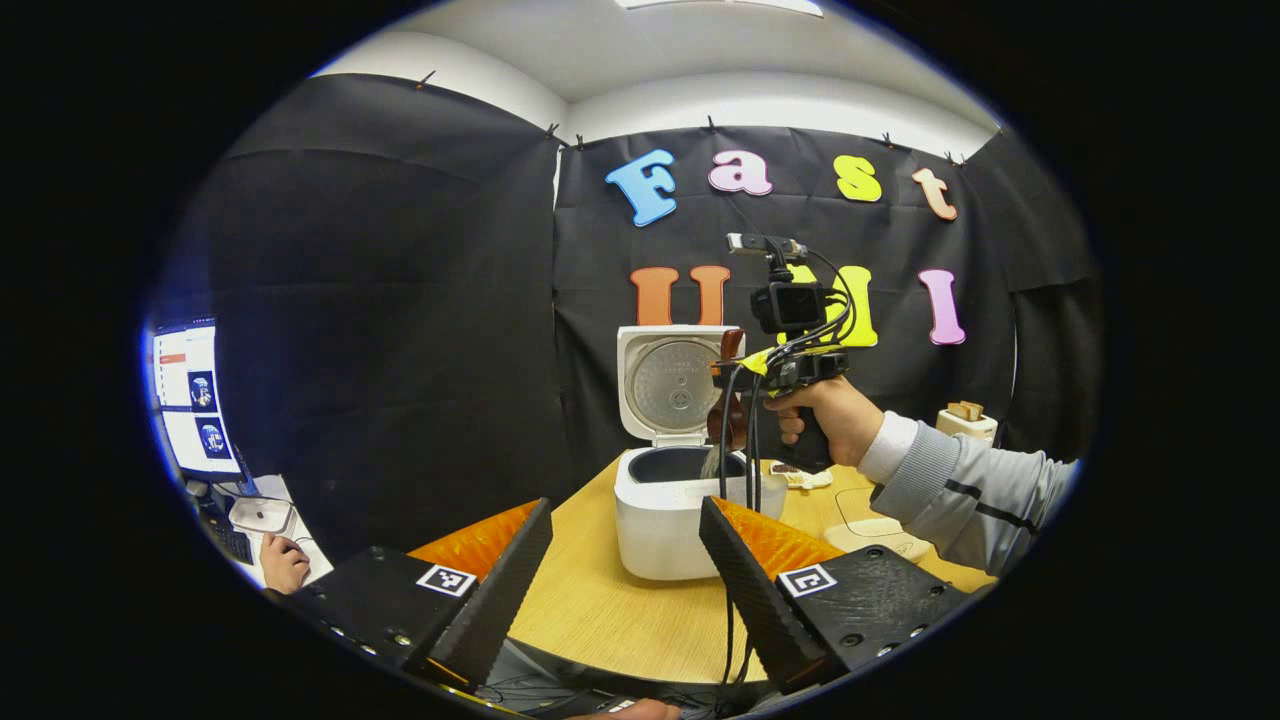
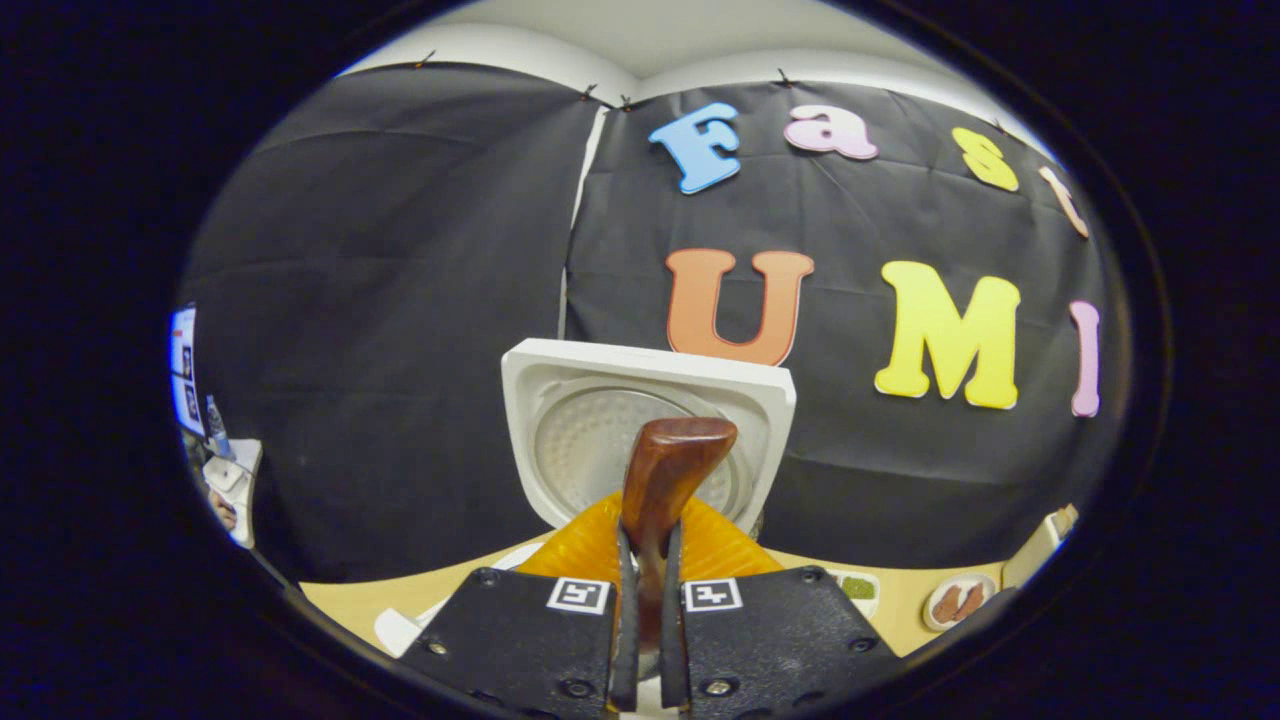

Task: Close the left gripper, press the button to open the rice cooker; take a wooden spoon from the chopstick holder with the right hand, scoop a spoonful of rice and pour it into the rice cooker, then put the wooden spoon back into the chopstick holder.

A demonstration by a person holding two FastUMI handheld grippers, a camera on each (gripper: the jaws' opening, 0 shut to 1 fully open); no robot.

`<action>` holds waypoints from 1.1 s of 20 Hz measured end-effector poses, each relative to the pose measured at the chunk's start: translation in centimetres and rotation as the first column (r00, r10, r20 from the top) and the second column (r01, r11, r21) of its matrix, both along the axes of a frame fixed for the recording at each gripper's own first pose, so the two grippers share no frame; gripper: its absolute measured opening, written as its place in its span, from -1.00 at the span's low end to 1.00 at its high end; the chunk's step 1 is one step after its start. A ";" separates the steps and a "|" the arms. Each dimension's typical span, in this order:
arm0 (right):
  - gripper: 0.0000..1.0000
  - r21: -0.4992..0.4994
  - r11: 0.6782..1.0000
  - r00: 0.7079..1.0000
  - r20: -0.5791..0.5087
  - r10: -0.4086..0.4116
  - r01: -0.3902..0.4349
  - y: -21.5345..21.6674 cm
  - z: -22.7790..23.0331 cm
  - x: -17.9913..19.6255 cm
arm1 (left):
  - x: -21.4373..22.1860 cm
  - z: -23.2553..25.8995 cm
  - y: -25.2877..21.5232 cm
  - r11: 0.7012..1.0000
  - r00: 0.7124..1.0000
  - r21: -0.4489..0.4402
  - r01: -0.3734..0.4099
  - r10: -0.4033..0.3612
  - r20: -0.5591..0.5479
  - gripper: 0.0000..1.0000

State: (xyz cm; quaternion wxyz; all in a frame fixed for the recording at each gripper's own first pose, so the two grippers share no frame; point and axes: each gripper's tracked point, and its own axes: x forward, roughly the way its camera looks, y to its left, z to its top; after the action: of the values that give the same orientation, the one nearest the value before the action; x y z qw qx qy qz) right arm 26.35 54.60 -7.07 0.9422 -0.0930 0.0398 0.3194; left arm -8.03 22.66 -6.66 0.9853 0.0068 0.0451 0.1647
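Pour step: right tongs [image 2: 640, 600] clamp wooden spoon [image 2: 665, 480] over open rice cooker [image 1: 675, 500] at frame centre; left tongs [image 1: 625, 560] wide; next, return spoon to holder.

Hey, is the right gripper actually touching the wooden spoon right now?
Touching. The right gripper view shows the right gripper with both fingers pressed against the wooden spoon handle between them.

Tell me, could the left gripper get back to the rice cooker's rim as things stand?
Probably yes. The left gripper hangs open, facing the rice cooker, with bare table between them. Its lid stands up. The right gripper pours from the wooden spoon above the pot, crowding that side.
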 end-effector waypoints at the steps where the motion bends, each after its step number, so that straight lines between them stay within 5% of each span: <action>1: -0.72 -0.010 1.000 1.000 0.003 0.017 -0.017 0.3 -0.1 -0.3 | 0.0 -0.1 0.0 1.000 1.000 0.002 -0.002 0.002 -0.001 0.89; 10: -0.72 -0.024 1.000 0.997 0.079 0.010 -0.008 -2.0 1.7 -2.4 | 0.0 -0.2 -0.1 1.000 1.000 0.006 0.002 -0.002 -0.013 0.89; 22: -0.71 0.127 0.990 0.996 0.061 -0.060 0.052 -16.0 5.9 -3.6 | 3.7 1.7 -5.0 0.993 0.996 0.077 0.087 -0.087 -0.013 0.89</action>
State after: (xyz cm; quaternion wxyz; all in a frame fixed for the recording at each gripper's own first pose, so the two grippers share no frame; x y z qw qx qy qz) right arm 22.72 38.64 -1.13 0.9555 -0.0426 -0.0083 0.2916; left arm -4.37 17.70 -4.93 0.9903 0.0478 0.0433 0.1233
